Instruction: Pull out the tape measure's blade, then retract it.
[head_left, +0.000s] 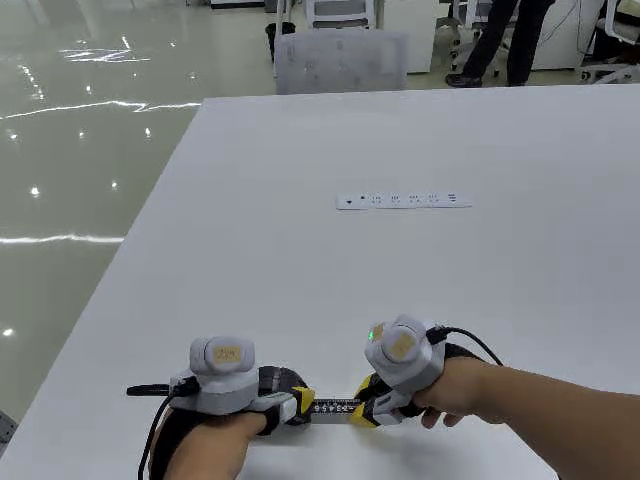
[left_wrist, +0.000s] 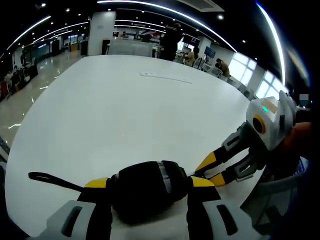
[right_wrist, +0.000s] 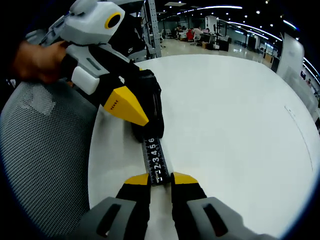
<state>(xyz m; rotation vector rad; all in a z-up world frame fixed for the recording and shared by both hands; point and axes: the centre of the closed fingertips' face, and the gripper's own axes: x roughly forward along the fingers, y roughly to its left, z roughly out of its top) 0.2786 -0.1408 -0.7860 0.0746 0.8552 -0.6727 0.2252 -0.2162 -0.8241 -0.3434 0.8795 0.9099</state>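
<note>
The left gripper (head_left: 285, 405) clamps its jaws on the black tape measure case (left_wrist: 145, 190) near the worktop (head_left: 400, 260) edge. The right gripper (right_wrist: 161, 179) pinches the blade (right_wrist: 154, 155) tip, only a short length out. Pull straight and level away from the case, pinching firmly so the blade cannot snap back.

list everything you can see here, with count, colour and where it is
table: 1, white, under everything
tape measure: 1, black, near edge
blade: 1, dark with white numbers, pulled a short way out of the tape measure
power strip: 1, white, mid-table
chair: 1, grey, at the table's far end
mesh chair: 1, grey, beside the near edge
bystander: 1, dark trousers, beyond the far end
left hand-held gripper: 1, grey with yellow tips, shut on the tape measure
right hand-held gripper: 1, same colours, shut on the blade's tip
left hand, right hand: 2, each holding one gripper
</note>
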